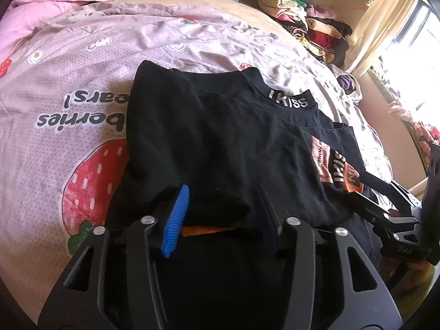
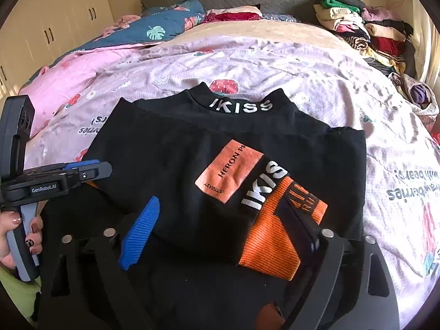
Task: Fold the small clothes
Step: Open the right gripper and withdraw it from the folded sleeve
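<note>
Here, a folded black garment (image 2: pixel 170 148) lies on the bed's pink strawberry-print cover (image 2: pixel 316 82), near edge hidden under both tools. The left tongs (image 1: pixel 220 206) stand partly spread over the folded hem; whether the pads press the cloth cannot be told, the far finger being lost against black fabric. The right tongs (image 2: pixel 228 228) stand wide apart, straddling the orange cuff (image 2: pixel 272 236) without pinching it. A hand (image 2: pixel 16 236) grips the left handle, marked "GenRobot.AI". Legible writing: "IKISS" on collar and sleeve, "HERON P…" on an orange patch (image 2: pixel 228 173).
</note>
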